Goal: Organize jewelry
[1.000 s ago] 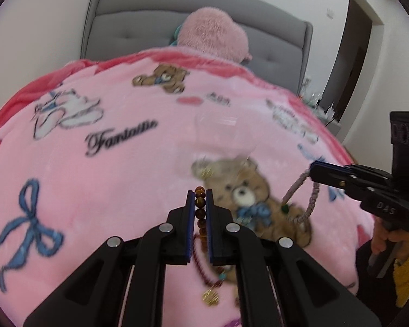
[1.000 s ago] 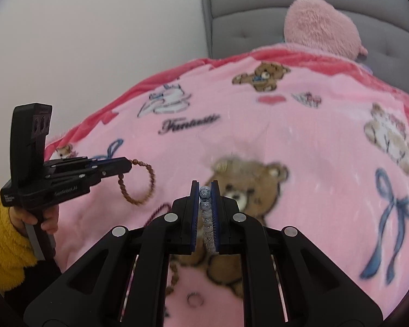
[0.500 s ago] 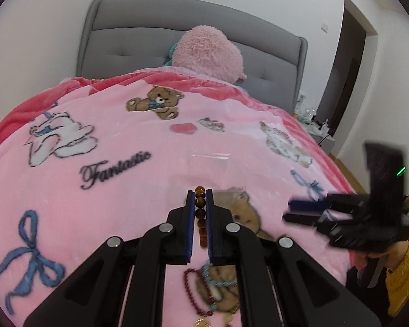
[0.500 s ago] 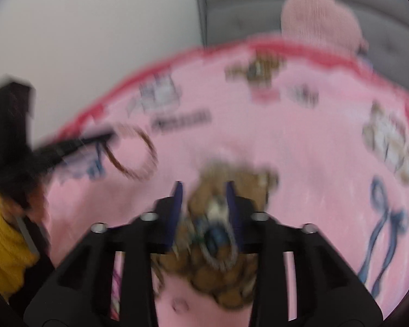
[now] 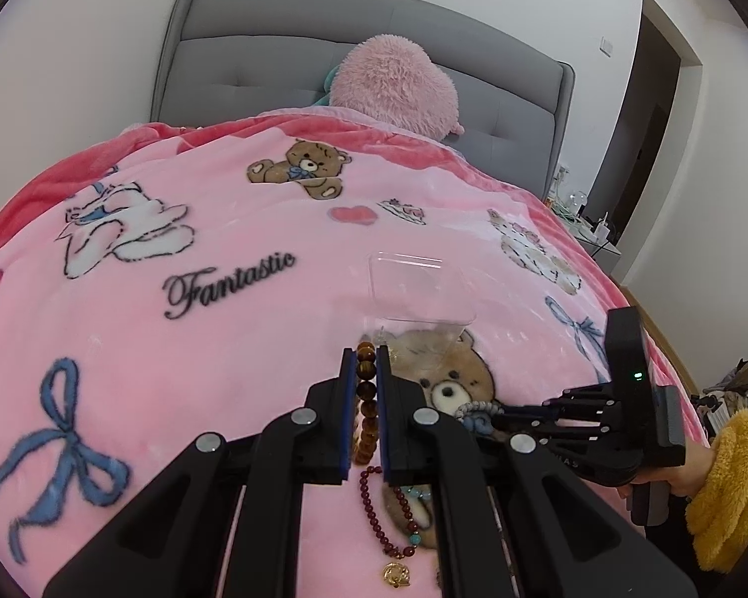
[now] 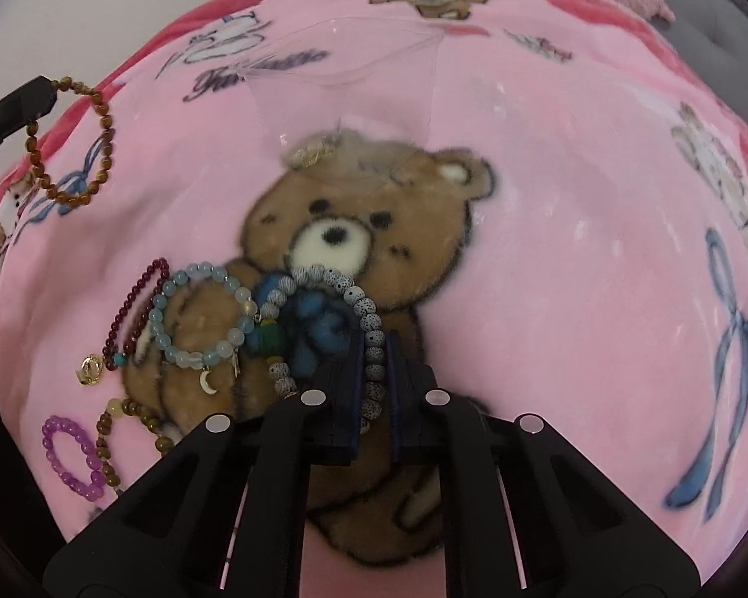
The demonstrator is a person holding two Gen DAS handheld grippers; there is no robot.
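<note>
Clear tray lies straight ahead of both claws.
My left gripper (image 5: 365, 373) clamps the brown bead bracelet (image 5: 366, 398); my right gripper (image 6: 374, 373) pinches the speckled grey bracelet (image 6: 369, 319); the clear plastic tray (image 5: 414, 289) sits beyond, left nearer.

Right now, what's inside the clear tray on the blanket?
The clear tray looks almost empty: only a small gold-coloured piece shows at its near edge. The transparent walls blur against the pink blanket, so I can't tell whether that piece lies inside or against the rim.

Fuzzy pink blanket (image 6: 548, 249), glossy beaded bracelets (image 6: 202, 319), clear plastic box (image 5: 419, 289)
</note>
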